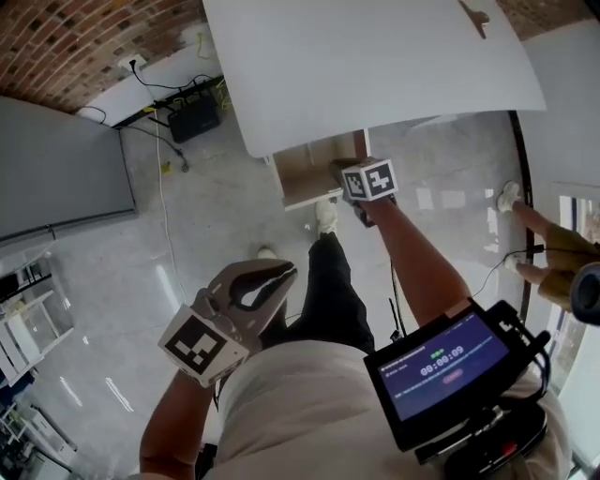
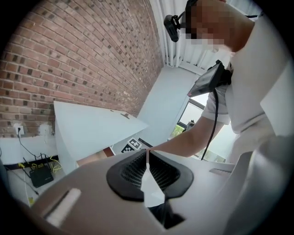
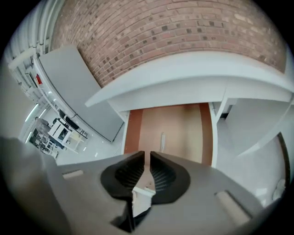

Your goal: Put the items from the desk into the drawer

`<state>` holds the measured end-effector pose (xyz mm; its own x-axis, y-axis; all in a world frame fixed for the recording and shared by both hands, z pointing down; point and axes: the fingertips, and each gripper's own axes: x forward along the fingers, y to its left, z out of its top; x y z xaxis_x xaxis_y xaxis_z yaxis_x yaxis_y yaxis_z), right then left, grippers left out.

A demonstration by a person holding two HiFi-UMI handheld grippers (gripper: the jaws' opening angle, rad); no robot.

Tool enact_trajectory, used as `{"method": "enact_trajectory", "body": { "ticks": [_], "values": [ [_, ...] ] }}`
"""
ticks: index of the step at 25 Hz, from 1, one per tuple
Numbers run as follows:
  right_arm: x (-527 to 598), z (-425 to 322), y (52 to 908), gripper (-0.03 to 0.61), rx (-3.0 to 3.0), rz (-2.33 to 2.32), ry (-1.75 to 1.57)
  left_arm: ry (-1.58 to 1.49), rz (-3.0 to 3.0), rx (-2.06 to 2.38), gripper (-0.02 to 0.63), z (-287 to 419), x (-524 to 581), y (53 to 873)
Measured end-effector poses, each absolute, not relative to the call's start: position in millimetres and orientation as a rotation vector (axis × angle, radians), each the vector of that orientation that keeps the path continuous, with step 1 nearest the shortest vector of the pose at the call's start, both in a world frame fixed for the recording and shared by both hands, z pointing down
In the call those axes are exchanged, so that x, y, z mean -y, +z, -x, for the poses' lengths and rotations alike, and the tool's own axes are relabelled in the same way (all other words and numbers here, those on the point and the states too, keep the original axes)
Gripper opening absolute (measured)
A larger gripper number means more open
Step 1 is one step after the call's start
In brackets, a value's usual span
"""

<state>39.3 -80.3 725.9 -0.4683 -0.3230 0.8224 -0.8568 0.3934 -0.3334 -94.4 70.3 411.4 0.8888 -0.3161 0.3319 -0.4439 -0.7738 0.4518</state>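
Observation:
The white desk [image 1: 375, 66] fills the top of the head view, its top bare except for a small dark mark [image 1: 476, 14]. Under its front edge an open drawer [image 1: 305, 173] shows a light wooden floor [image 3: 177, 131]. A thin pale item [image 3: 161, 140] lies in it. My right gripper [image 1: 345, 171] hovers right at the drawer's front, its jaws [image 3: 148, 158] drawn together over the drawer with only a slit between the pads and nothing held. My left gripper [image 1: 284, 274] hangs low beside the person's leg, far from the desk, shut and empty [image 2: 147, 158].
A black box with cables [image 1: 194, 119] lies on the floor by the brick wall. A grey cabinet [image 1: 56, 178] stands at left, with shelves [image 1: 23, 319] below it. Another person's legs [image 1: 539, 248] are at the right. A screen [image 1: 441, 366] hangs on the person's chest.

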Motion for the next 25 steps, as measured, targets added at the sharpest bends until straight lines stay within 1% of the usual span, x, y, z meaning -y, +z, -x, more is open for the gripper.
{"method": "enact_trajectory", "body": {
  "ticks": [3,13,18,25],
  "values": [
    [60.4,-44.0,676.1,0.002,2.033,-1.041,0.997,0.337,-2.571,0.533,0.026,98.5,-67.7,395.6],
    [-23.3,-35.3,508.6,0.002,2.188,-1.114,0.862,0.316,-2.617,0.558,0.012,118.8,-69.6,355.1],
    [-81.3,-13.5,432.8,0.002,2.276,-1.146,0.772,0.316,-2.617,0.543,0.009,125.1,-100.1,335.7],
    [-90.6,13.6,385.6,0.002,2.344,-1.13,0.602,0.309,-2.617,0.52,0.008,134.1,-93.4,336.4]
  ]
}}
